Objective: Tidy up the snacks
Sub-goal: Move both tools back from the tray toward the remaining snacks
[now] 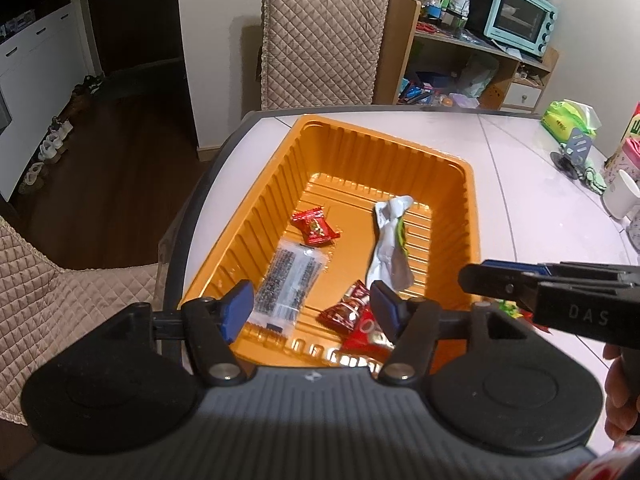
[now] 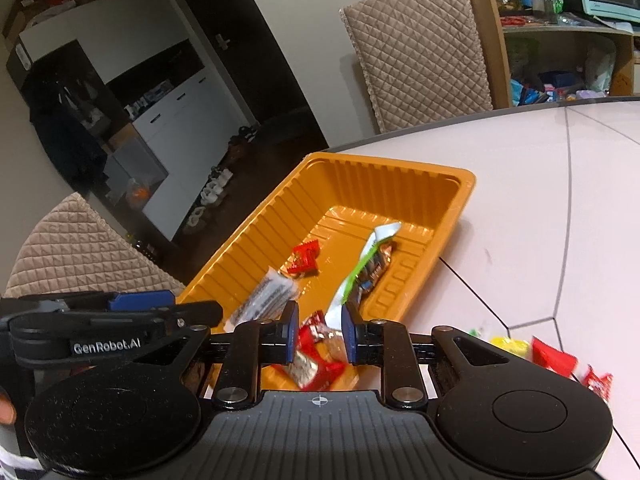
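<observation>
**Both grippers over the orange tray**

The orange tray (image 1: 248, 216) sits at the table (image 1: 528, 184) corner w/ several snacks inside: a small red candy (image 1: 315, 227) mid-floor, a clear speckled packet (image 1: 286, 284) near the left wall, a long white-and-green wrapper (image 1: 390, 246) toward the right wall, and red-and-silver packets (image 1: 352, 310) at the near end.

Left gripper (image 1: 314, 309) hovers over the tray's near end, jaws wide apart, nothing between them.

Right gripper (image 2: 319, 335) is beside it, also at the near edge. Its jaws stand fairly narrow w/ a red-and-silver snack packet (image 2: 316, 338) showing between the blue pads (image 2: 291, 330) (motion blur there; can't tell if the pads actually grip it or it just lies below them).

More loose snacks, yellow (image 2: 510, 346) and red (image 2: 554, 358), lie on the table just right of the tray, outside it.

Quilted-cover chair (image 1: 324, 36) stands behind the table; a mint toaster oven (image 1: 520, 16) sits on the shelf unit beyond.
</observation>
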